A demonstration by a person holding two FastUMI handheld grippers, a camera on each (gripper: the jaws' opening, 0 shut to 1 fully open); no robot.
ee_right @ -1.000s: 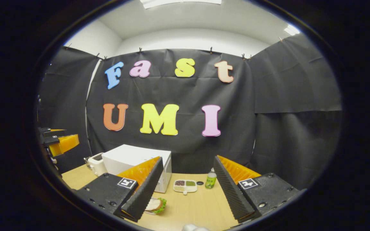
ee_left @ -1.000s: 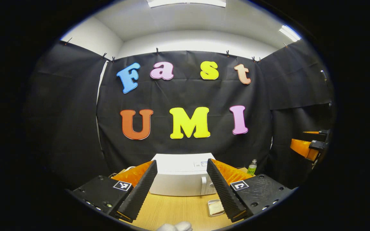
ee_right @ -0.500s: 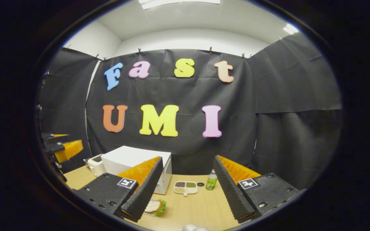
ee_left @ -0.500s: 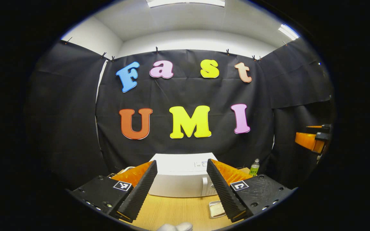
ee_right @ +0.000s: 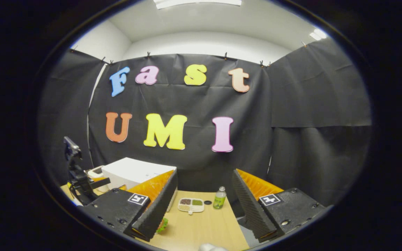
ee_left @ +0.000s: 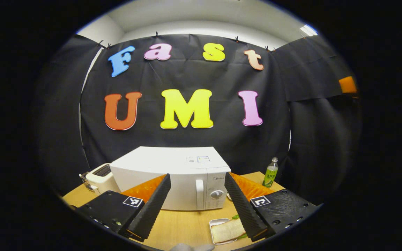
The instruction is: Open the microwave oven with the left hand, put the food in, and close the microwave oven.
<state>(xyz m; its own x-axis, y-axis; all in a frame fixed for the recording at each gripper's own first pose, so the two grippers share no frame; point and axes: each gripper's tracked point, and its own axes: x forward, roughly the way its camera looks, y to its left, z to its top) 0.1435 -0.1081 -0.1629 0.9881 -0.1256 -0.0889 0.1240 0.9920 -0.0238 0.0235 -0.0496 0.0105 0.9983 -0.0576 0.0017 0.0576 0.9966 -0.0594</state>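
The white microwave (ee_left: 166,174) stands on the wooden table (ee_left: 181,225) with its door shut; the handle (ee_left: 199,194) and a dial (ee_left: 216,194) face me. My left gripper (ee_left: 197,205) is open and empty, a short way in front of the door. A sandwich on a small metal tray (ee_left: 226,230) lies on the table by the left gripper's right finger. My right gripper (ee_right: 204,205) is open and empty above the table (ee_right: 201,228); the left gripper view shows an orange part of it at the far upper right. In the right gripper view the microwave (ee_right: 134,170) is at the left.
A white toaster (ee_left: 98,175) sits left of the microwave. A green bottle (ee_left: 270,172) stands to its right, near a divided plate (ee_right: 191,205) of food. The other gripper's dark body (ee_right: 79,177) shows at the left edge of the right gripper view.
My left gripper has dropped and tilted down toward the microwave, so its front, handle and the sandwich tray now show. The right gripper has swung a little to the right.
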